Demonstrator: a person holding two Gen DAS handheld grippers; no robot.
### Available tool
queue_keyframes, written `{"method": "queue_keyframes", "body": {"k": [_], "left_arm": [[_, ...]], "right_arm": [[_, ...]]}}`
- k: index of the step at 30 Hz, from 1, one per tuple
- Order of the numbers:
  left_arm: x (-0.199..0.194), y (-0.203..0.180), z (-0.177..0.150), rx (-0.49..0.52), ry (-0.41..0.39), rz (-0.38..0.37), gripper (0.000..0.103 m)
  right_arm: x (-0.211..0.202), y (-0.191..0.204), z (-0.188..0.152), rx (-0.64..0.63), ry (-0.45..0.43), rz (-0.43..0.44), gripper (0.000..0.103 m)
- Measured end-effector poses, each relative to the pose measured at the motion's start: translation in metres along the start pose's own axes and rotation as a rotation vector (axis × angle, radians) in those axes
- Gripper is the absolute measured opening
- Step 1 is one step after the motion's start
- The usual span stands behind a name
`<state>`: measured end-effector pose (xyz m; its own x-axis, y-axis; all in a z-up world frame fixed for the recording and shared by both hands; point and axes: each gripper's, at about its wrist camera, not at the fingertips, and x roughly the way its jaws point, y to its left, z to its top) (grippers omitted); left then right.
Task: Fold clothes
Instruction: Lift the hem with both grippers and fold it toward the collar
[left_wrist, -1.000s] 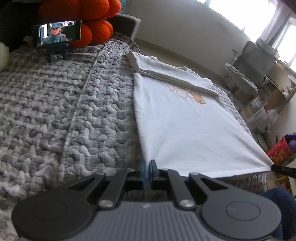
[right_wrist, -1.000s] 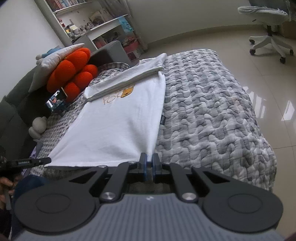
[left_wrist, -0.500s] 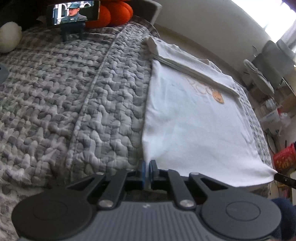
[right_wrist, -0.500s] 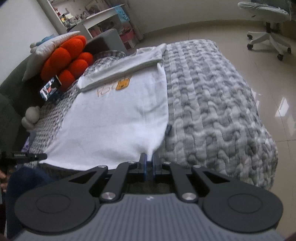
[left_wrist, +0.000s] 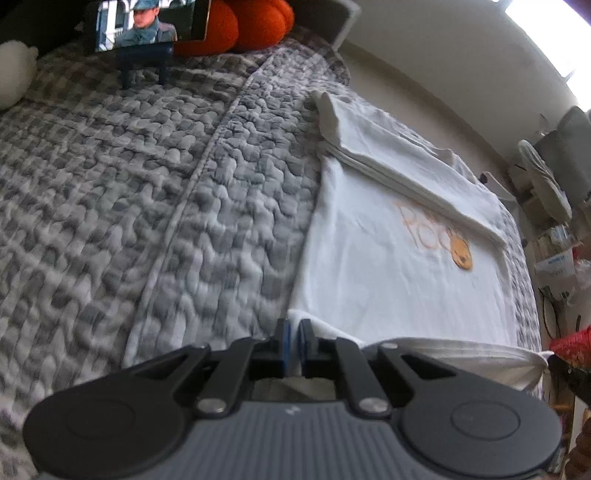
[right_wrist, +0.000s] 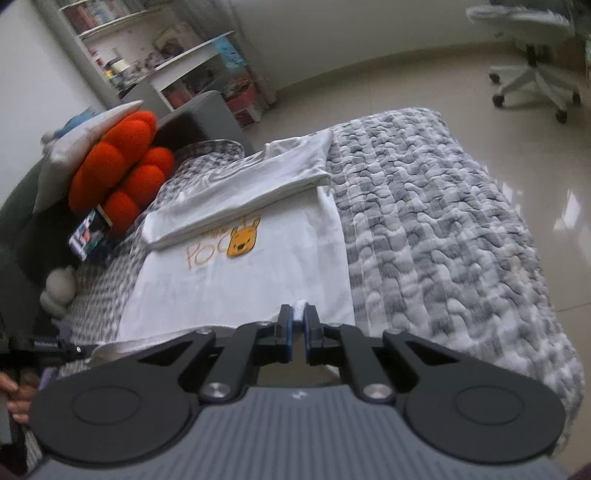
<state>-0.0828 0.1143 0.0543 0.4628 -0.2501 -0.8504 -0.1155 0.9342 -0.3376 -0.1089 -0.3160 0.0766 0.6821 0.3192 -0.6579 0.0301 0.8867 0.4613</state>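
While the white T-shirt (right_wrist: 240, 284) is spread on the grey quilt (right_wrist: 436, 236), its near hem corners are clamped by the left gripper (left_wrist: 293, 341) and right gripper (right_wrist: 298, 325); light, limp cloth, best held at the corners.

A grey quilted bed cover (left_wrist: 155, 206) carries a propped phone (left_wrist: 147, 24) before orange cushions (right_wrist: 122, 173); an office chair (right_wrist: 532, 62) stands on the floor.

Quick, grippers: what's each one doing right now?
Left gripper: closed, pinching the near hem corner of the white T-shirt.
Right gripper: closed on the T-shirt's other near hem corner.
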Motion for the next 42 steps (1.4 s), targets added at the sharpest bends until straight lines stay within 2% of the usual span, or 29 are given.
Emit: {"method": "queue_keyframes", "body": {"k": [6, 10, 11, 15, 18, 21, 22, 23, 24, 30, 36, 39, 40, 41, 42], "left_arm": [[0.031, 0.000, 0.034, -0.047, 0.063, -0.005, 0.009], [0.031, 0.004, 0.048, -0.048, 0.017, 0.013, 0.014], [0.029, 0.005, 0.050, -0.041, 0.000, 0.018, 0.019], [0.015, 0.002, 0.044, 0.059, -0.082, -0.001, 0.029], [0.005, -0.002, 0.034, 0.165, -0.133, -0.045, 0.039], [0.007, -0.008, 0.025, 0.236, -0.140, -0.087, 0.041], [0.009, -0.009, 0.023, 0.256, -0.139, -0.098, 0.041], [0.010, -0.010, 0.022, 0.266, -0.140, -0.104, 0.041], [0.013, -0.012, 0.021, 0.277, -0.145, -0.106, 0.041], [0.018, -0.024, 0.013, 0.392, -0.184, -0.085, 0.041], [0.033, -0.029, 0.009, 0.452, -0.180, -0.051, 0.038], [0.037, -0.029, 0.007, 0.468, -0.181, -0.032, 0.027], [0.037, -0.028, 0.006, 0.473, -0.188, -0.028, 0.025], [0.037, -0.028, 0.005, 0.477, -0.195, -0.024, 0.020], [0.037, -0.028, 0.004, 0.482, -0.202, -0.020, 0.017]], "right_arm": [[0.031, -0.018, 0.024, 0.123, 0.030, -0.007, 0.008], [0.047, -0.028, 0.032, 0.174, 0.054, -0.036, 0.009], [0.051, -0.030, 0.033, 0.176, 0.060, -0.047, 0.010], [0.057, -0.034, 0.035, 0.166, 0.060, -0.065, 0.015], [0.048, -0.030, 0.037, 0.084, 0.006, -0.070, 0.016], [0.036, -0.029, 0.037, -0.014, -0.043, -0.073, 0.019], [0.033, -0.030, 0.036, -0.051, -0.053, -0.061, 0.023], [0.032, -0.028, 0.033, -0.111, -0.053, -0.059, 0.030], [0.030, -0.025, 0.031, -0.175, -0.051, -0.059, 0.032], [0.035, -0.005, 0.011, -0.537, 0.012, -0.050, 0.032], [0.056, 0.005, 0.008, -0.627, 0.049, -0.038, 0.033], [0.069, 0.008, 0.007, -0.640, 0.078, -0.071, 0.032], [0.070, 0.008, 0.008, -0.625, 0.073, -0.077, 0.025], [0.070, 0.008, 0.010, -0.606, 0.065, -0.081, 0.013], [0.069, 0.006, 0.012, -0.581, 0.055, -0.080, 0.013]]}}
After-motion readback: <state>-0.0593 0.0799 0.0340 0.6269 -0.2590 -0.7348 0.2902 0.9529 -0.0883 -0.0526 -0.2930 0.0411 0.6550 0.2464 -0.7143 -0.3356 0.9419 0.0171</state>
